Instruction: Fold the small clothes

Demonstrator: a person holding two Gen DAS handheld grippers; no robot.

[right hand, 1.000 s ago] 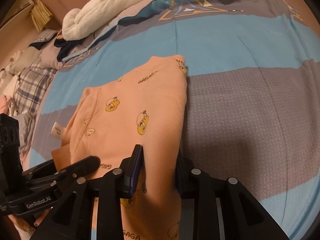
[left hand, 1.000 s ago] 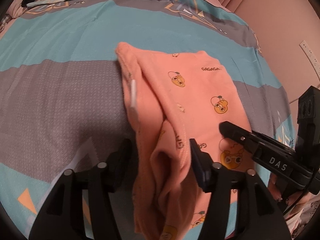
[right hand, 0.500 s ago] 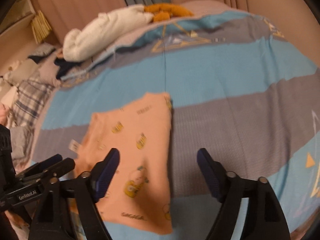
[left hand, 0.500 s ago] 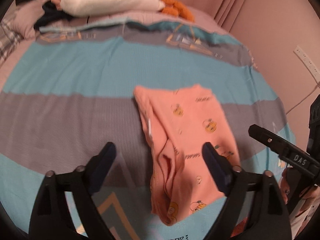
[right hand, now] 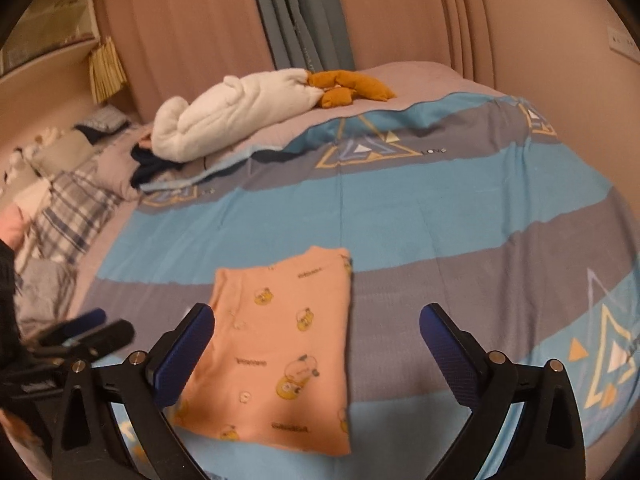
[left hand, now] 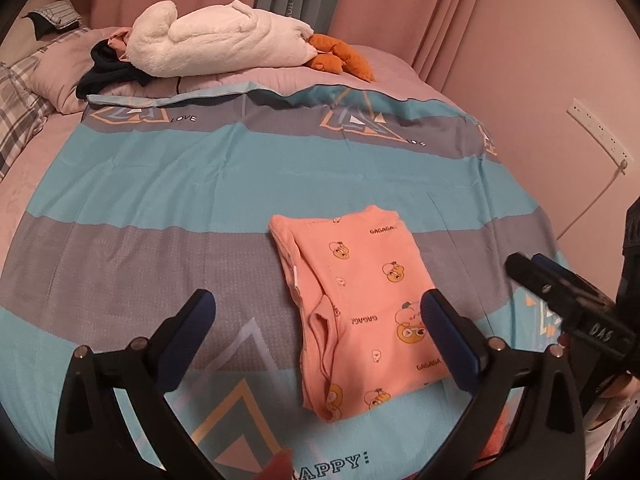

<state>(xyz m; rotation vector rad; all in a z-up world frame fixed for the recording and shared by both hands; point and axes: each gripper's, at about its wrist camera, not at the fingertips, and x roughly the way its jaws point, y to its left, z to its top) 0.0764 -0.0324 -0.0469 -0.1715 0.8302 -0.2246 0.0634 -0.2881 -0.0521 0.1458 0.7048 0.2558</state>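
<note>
A small pink garment (left hand: 360, 300) printed with yellow cartoon animals lies folded flat on the blue and grey bedspread (left hand: 160, 200). It also shows in the right wrist view (right hand: 280, 344). My left gripper (left hand: 316, 308) is open and empty, raised above and behind the garment. My right gripper (right hand: 312, 324) is open and empty, also pulled back above it. The right gripper shows at the right edge of the left wrist view (left hand: 560, 292). The left gripper shows at the left edge of the right wrist view (right hand: 84, 332).
A white plush toy (left hand: 216, 40) with orange feet (left hand: 340, 56) lies at the head of the bed. Dark clothes (left hand: 104, 68) and a plaid pillow (left hand: 20, 104) lie at the far left. A pink wall with a socket strip (left hand: 596, 132) is on the right.
Both grippers let go of the pink garment, opened wide and pulled back and up. The garment now lies flat and folded on the bedspread.
</note>
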